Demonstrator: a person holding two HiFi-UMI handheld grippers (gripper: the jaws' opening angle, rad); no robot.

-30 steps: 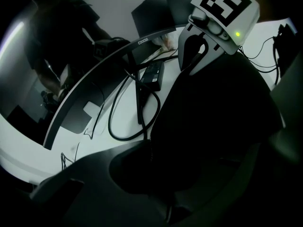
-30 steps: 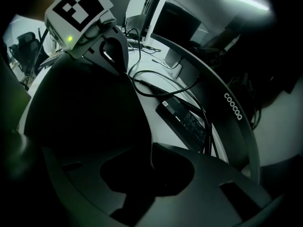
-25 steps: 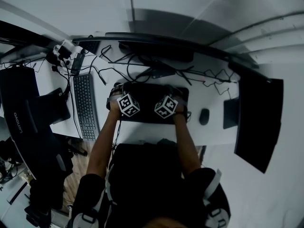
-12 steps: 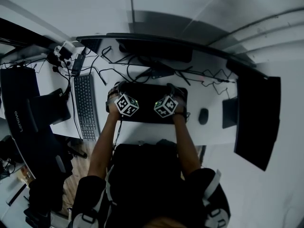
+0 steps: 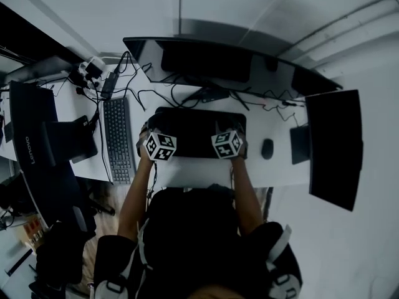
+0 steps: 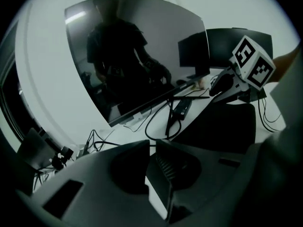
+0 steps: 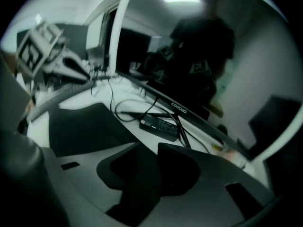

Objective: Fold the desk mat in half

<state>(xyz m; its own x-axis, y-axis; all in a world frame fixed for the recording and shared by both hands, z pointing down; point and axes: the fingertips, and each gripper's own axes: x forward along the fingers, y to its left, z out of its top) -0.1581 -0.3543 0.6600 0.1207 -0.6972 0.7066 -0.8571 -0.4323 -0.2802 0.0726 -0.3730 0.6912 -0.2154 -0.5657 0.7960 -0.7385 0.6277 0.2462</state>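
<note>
The black desk mat (image 5: 196,128) lies flat on the white desk (image 5: 206,170) in front of the curved monitor. My left gripper (image 5: 154,139) sits at its near left corner and my right gripper (image 5: 229,137) at its near right corner. In the left gripper view the left gripper's (image 6: 150,145) jaws are closing to a thin slit with pale desk showing through; the mat (image 6: 222,126) runs under the right jaw. In the right gripper view the right gripper's (image 7: 156,148) jaws stand apart and are closing, with black filling the gap; the mat (image 7: 85,126) stretches to the left.
A keyboard (image 5: 118,139) lies left of the mat and a mouse (image 5: 267,149) to its right. Cables (image 5: 168,95) and a power brick (image 7: 158,126) lie between the mat and the curved monitor (image 5: 212,61). More monitors stand at the left (image 5: 34,148) and right (image 5: 333,148).
Both grippers have drawn back from the middle of the mat toward its near edge and spread a little wider apart. The mat itself lies as before.
</note>
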